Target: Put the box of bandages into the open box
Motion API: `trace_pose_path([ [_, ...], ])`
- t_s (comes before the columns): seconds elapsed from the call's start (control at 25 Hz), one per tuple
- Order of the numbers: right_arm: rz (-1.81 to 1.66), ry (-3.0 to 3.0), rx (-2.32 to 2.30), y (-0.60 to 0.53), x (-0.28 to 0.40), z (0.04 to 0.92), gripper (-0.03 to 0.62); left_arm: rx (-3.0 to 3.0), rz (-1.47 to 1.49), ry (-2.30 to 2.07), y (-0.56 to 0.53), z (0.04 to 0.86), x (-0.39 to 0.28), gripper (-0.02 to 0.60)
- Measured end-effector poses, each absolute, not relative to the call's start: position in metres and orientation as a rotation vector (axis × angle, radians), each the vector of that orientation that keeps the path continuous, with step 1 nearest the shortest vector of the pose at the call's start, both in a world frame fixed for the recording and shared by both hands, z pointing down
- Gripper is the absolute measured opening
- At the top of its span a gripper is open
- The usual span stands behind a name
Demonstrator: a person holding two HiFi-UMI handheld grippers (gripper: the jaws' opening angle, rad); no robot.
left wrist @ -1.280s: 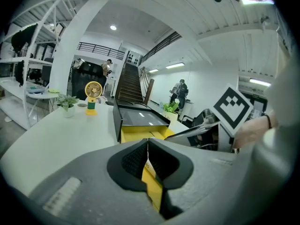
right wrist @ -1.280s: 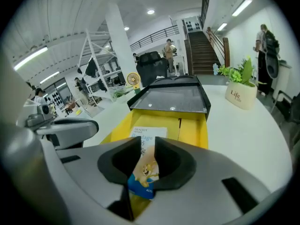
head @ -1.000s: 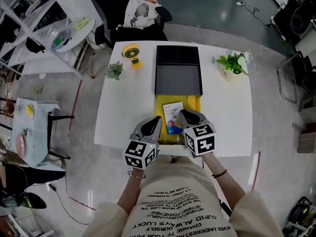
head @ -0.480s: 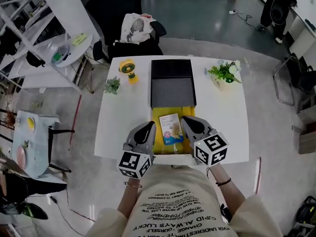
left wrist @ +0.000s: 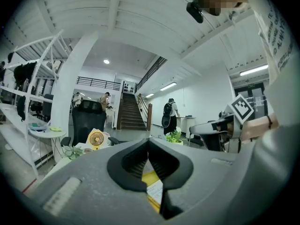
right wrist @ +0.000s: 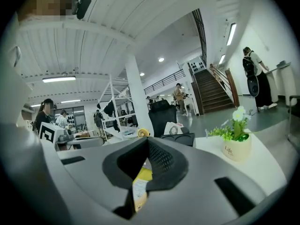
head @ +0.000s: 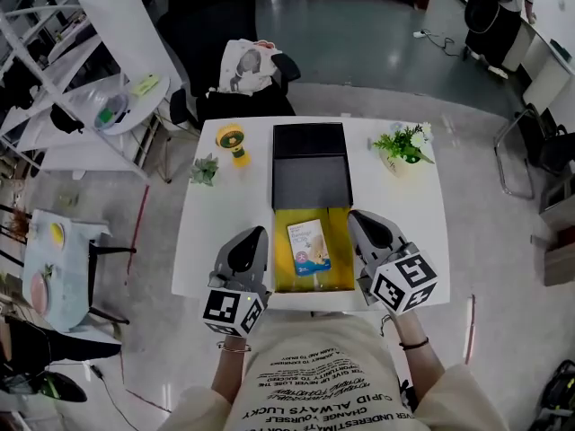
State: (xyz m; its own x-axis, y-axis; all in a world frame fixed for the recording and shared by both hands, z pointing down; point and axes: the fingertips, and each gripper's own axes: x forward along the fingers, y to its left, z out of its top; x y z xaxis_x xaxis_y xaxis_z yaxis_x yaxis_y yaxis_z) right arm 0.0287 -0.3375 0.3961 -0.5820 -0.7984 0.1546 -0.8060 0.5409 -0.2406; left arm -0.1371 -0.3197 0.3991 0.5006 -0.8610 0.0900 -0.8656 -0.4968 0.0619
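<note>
- Bandage box (head: 309,246) lies flat inside open box (head: 337,268), on its yellow floor, approx mid, printed face up
- Open box sits at near edge of white table (head: 216,214); dark lid (head: 311,164) lies flat against its far side
- L gripper (head: 254,234) held just left of open box, apart from bandage box; jaws together, nothing clamped; left gripper view shows yellow box floor & bandage box through gap below the tips
- R gripper (head: 361,217) held just right of open box, also clear of bandage box; jaws closed, empty; same yellow seen under its tips in right gripper view
- Far part of table: yellow fan (head: 235,139) & small plant (head: 205,170) on left, potted flowers (head: 402,146) on right, all well apart from both grippers
</note>
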Motion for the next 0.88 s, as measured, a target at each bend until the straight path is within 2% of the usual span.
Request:
trace_pose_path([
  [0.88, 0.374, -2.783, 1.504, -0.341, 0.052, 0.373, 0.003, 2.624, 0.092, -1.622, -0.319, 0.393, -0.148, 0.023],
])
